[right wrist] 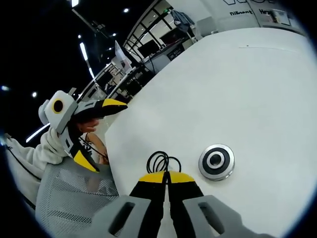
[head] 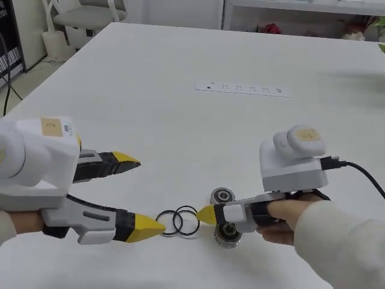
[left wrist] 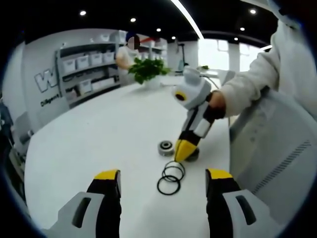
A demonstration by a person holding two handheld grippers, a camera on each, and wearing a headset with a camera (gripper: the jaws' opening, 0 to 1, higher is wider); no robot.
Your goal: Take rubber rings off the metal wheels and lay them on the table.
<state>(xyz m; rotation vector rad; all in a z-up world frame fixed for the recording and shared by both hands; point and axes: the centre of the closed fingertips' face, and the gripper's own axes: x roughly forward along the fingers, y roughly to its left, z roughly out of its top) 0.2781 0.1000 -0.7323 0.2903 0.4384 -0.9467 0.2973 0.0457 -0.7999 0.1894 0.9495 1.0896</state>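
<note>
Black rubber rings (head: 178, 221) lie overlapped on the white table (head: 180, 120); they also show as rings (left wrist: 171, 178) and rings (right wrist: 162, 160). One metal wheel (head: 222, 195) lies flat just past them, seen too as wheel (left wrist: 166, 147) and wheel (right wrist: 216, 161). A second wheel (head: 227, 235) sits under my right gripper. My right gripper (head: 201, 214) is shut, its yellow tips at the rings' right edge; it also appears as right gripper (right wrist: 168, 174) and right gripper (left wrist: 182, 151). My left gripper (head: 147, 194) stands open left of the rings, jaws wide apart with nothing between them, as left gripper (left wrist: 163, 177) shows.
A white power strip (head: 243, 88) lies farther back on the table. A chair (head: 84, 18) stands beyond the far left corner. A potted plant (left wrist: 146, 69) sits at the table's far end, with shelves and a person (left wrist: 126, 54) behind.
</note>
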